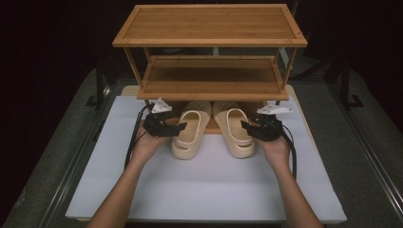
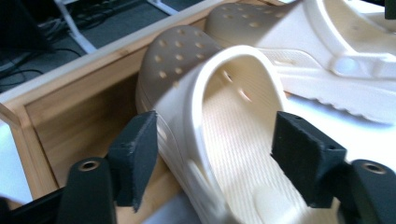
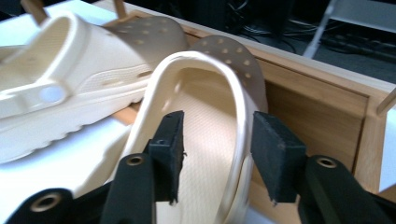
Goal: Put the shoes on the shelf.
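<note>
Two cream clogs: left clog [image 1: 190,133], right clog [image 1: 236,130], side by side, toes under wooden rack [image 1: 209,26] bottom tier, heels on white surface [image 1: 209,185]. Left claw [image 1: 179,127] at left clog's outer wall, jaws apart, straddling wall, pads clear. Right claw [image 1: 246,126] likewise on right clog, gripping nothing.

Matt foam clogs [image 1: 211,126] (perforated toes), smooth wooden rack [image 1: 209,23].

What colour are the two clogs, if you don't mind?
The clogs are cream, with perforated toes; best seen in the left gripper view.
</note>
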{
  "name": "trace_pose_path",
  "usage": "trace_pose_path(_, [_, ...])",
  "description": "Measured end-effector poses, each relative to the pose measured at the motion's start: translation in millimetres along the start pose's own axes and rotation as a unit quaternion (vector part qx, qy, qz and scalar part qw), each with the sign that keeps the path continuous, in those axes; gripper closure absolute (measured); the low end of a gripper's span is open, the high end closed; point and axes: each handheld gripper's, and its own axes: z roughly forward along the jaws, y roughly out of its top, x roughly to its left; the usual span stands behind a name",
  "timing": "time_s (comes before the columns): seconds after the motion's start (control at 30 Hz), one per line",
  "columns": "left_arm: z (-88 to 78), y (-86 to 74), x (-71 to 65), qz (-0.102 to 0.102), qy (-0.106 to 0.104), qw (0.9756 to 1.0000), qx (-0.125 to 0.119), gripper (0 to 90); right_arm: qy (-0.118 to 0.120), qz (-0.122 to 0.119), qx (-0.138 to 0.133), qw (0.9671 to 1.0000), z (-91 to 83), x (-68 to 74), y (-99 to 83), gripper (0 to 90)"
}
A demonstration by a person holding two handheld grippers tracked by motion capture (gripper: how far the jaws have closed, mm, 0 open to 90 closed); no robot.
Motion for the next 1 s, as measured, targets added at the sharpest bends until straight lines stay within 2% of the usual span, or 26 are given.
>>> trace_pose_path(0.1, [-13.1,-9.0,-1.7,0.006,-0.012,0.9999,0.003,21.6,0.021,0.005,0.0,0.9998,-13.2,-1.5,-4.8,42.6])
trace_pose_path(0.27, [-32.1,-30.7,-3.6,0.002,-0.033,0.9994,-0.002,13.3,0.056,0.018,0.009,0.9982,-32.2,-7.1,-19.2,28.4])
trace_pose_path(0.4, [-36.8,-49.4,-5.2,0.004,-0.047,0.9989,0.002,8.4,0.075,0.009,0.021,0.9969,-38.7,-9.2,-34.2,19.4])
trace_pose_path(0.5, [-32.2,-61.0,-6.9,0.002,-0.057,0.9983,0.014,0.8,0.086,0.009,0.033,0.9957,-36.1,-9.2,-44.7,12.9])
trace_pose_path(0.67, [-15.4,-70.7,-11.3,0.019,-0.068,0.9965,0.045,0.0,0.106,0.002,0.062,0.9924,-20.6,-7.0,-56.2,6.1])
trace_pose_path(0.73, [-7.4,-73.7,-13.2,0.024,-0.064,0.996,0.058,0.0,0.107,-0.004,0.075,0.9914,-14.1,-5.9,-60.2,4.0])
trace_pose_path(0.83, [2.6,-75.5,-13.8,0.026,-0.073,0.9954,0.056,0.0,0.112,-0.01,0.086,0.9899,-4.5,-5.3,-64.5,2.9])
trace_pose_path(0.87, [5.4,-75.7,-13.7,0.032,-0.075,0.9951,0.056,0.0,0.114,-0.011,0.083,0.9899,-1.7,-5.1,-65.4,3.0])
trace_pose_path(1.0, [15.0,-73.9,-14.7,0.033,-0.083,0.9948,0.049,0.0,0.13,-0.011,0.079,0.9883,7.4,-3.6,-66.3,3.5])
